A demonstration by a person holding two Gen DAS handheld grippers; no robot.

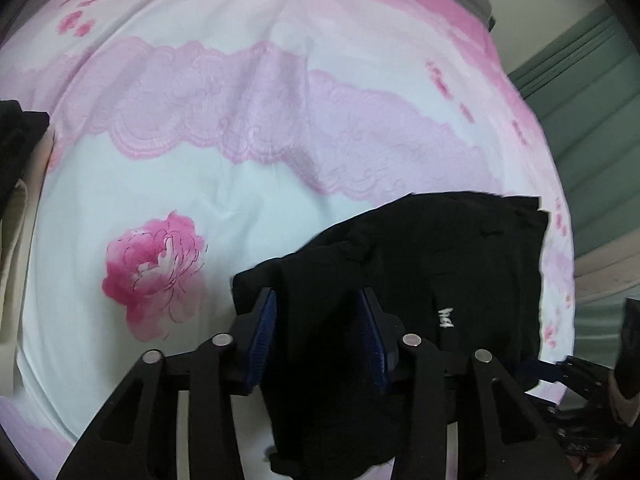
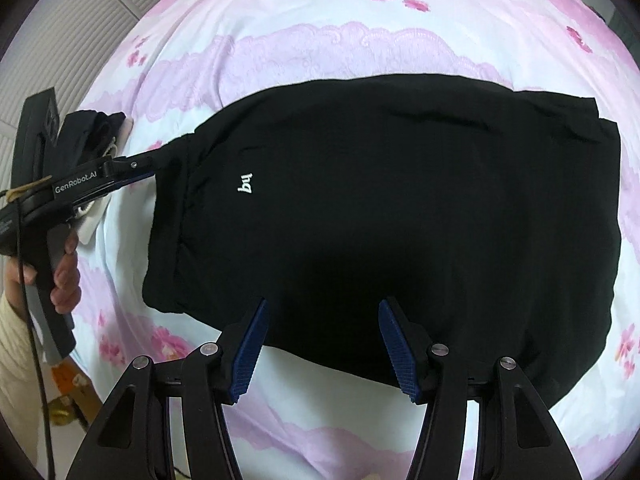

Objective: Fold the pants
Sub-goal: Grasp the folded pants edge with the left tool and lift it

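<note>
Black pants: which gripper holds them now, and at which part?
The left gripper holds the black pants at a corner near the white logo; the right gripper is open and holds nothing.

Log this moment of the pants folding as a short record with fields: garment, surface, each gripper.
garment: black pants, folded into a compact block, small white logo facing up
surface: pink floral bedsheet, pants lying flat on it
left gripper: at the pants' end, fabric bunched between its blue pads, which touch it
right gripper: jaws open, hanging over the near edge of the pants, nothing gripped
person: hand on the left gripper's handle
</note>
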